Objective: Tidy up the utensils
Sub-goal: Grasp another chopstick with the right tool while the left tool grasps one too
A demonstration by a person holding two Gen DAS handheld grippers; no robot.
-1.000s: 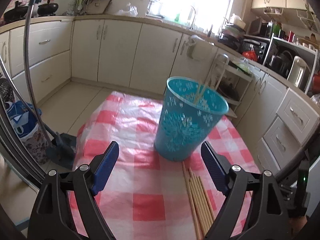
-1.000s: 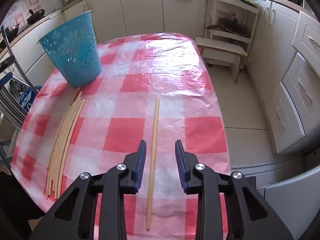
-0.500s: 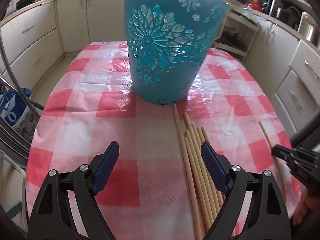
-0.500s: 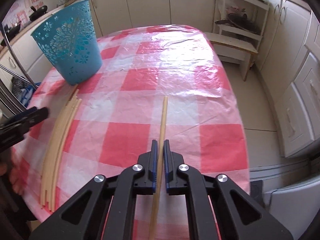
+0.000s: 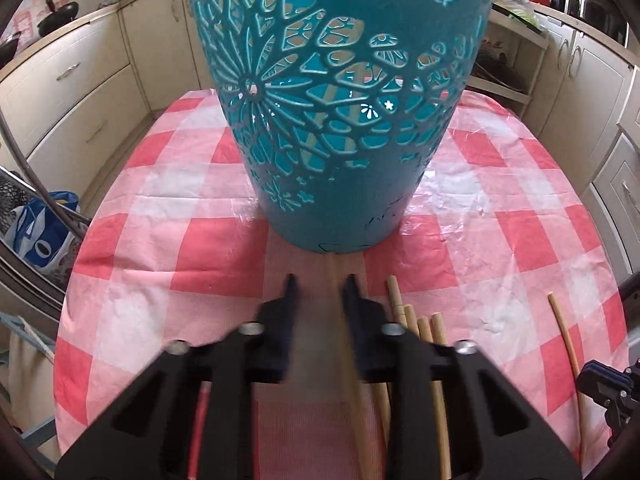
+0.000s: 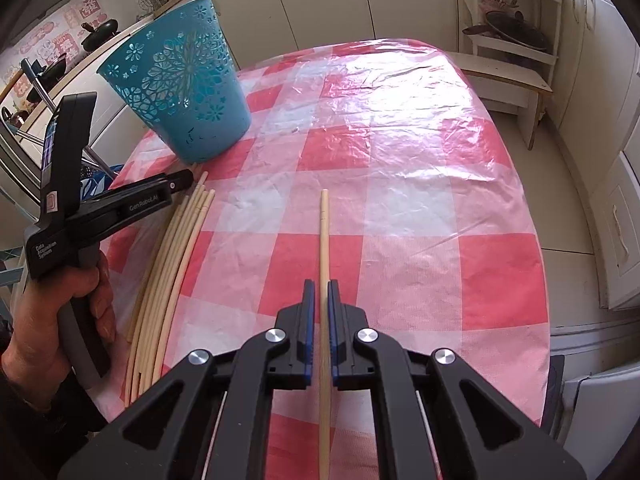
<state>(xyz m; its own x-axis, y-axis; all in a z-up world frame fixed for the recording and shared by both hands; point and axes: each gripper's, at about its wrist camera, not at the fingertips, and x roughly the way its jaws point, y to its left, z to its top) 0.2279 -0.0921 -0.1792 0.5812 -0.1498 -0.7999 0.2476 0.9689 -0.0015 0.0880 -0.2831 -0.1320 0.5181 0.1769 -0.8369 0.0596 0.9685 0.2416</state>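
On the checked tablecloth (image 6: 420, 184): a blue cut-out basket (image 6: 184, 80) stands upright near the far left side, with a row of pale chopsticks (image 6: 168, 276) lying just in front of its foot and one single chopstick (image 6: 325, 232) lying apart toward the middle.
Sticks already in: through the basket's openings the left wrist view shows at least one pale stick inside (image 5: 320, 124); how many I cannot tell.
Right gripper (image 6: 320, 292): pressed together on the single chopstick, which runs between the pads and points away across the cloth.
Left gripper (image 5: 320, 280): its jaws have just been closing and look blurred; the leftmost stick of the row (image 5: 340, 320) lies between them, close to the right jaw, but whether the pads already press it I cannot tell.
Risk, right side: the pinch sits toward the near half of a long thin stick, so on lifting the far end may droop or swing and the stick could twist in the pads or slide out.
Risk, left side: the neighbouring sticks lie touching, so the right jaw may catch a second one or scatter the row toward the table edge.
Risk, basket: it looks light and stands just beyond the left fingertips; a forward nudge could tip it or push it away.
Risk, both hands: the hand (image 6: 60, 312) holding the left tool works near the right one, so the tools could collide over the basket mouth.
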